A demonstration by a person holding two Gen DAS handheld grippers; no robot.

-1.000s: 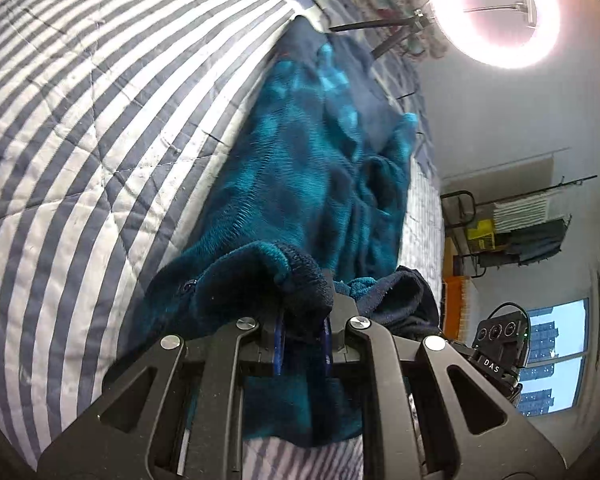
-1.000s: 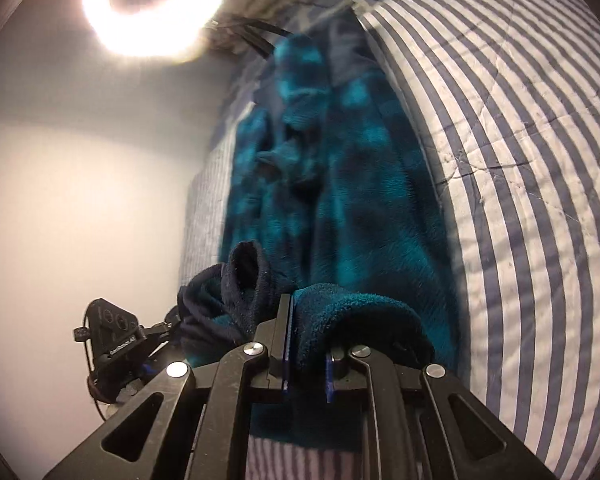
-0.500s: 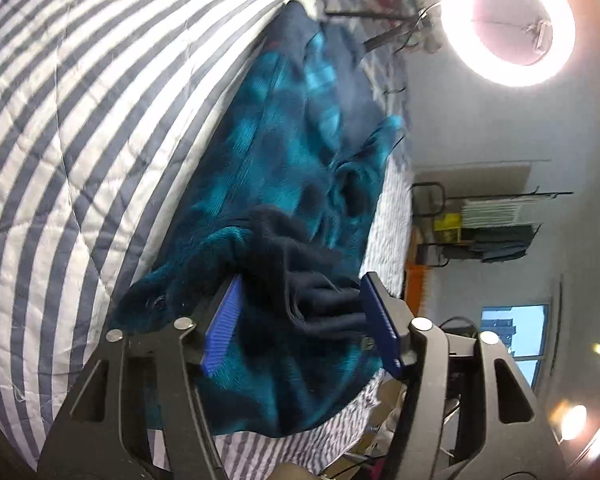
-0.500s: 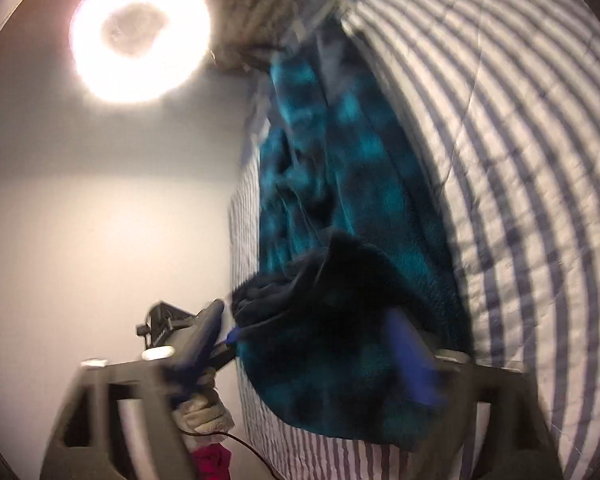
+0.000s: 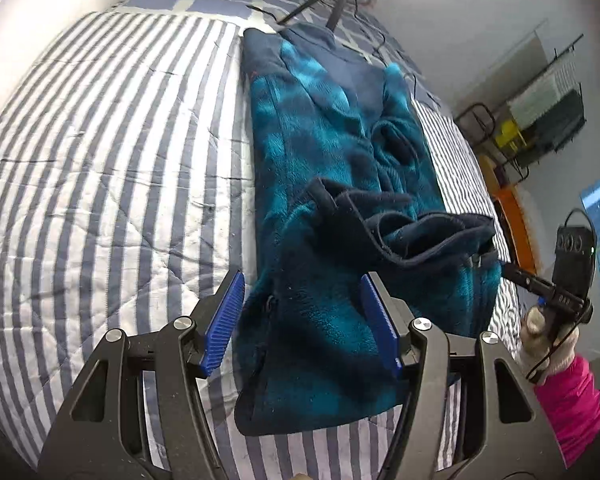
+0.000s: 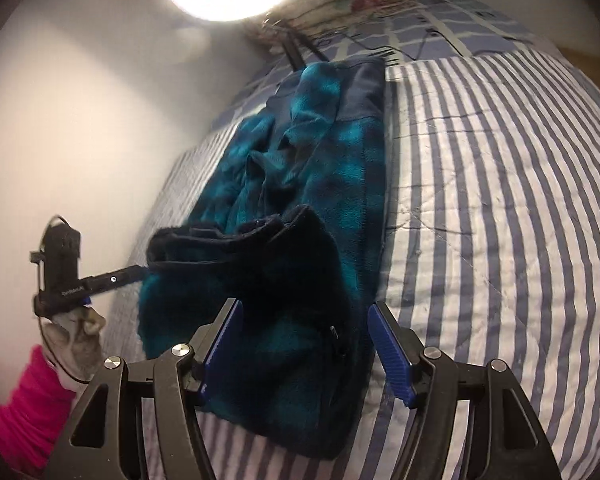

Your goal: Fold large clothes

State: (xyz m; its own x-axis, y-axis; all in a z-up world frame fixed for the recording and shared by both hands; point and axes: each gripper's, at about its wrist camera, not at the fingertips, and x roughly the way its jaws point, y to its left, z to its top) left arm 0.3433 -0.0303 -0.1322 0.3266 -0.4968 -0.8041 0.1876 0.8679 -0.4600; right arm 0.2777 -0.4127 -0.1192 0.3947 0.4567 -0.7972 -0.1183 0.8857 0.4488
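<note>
On the striped bed [image 5: 112, 168] lay a teal fleece [image 5: 332, 184]; both tongs [image 5: 302, 322] [image 6: 306, 346] gaped, gripping nothing, the right having just narrowed.

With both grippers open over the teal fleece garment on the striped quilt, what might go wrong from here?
1. The dark hem fold of the teal fleece garment stands puffed up and may spring back.
2. The garment lies near the edge of the striped quilt and may slide off.
3. The left gripper or right gripper may snag the fleece on regrasping.

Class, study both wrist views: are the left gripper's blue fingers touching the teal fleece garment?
Apart. In the left wrist view the left gripper stands open above the teal fleece garment; its blue fingers pinch no cloth.
</note>
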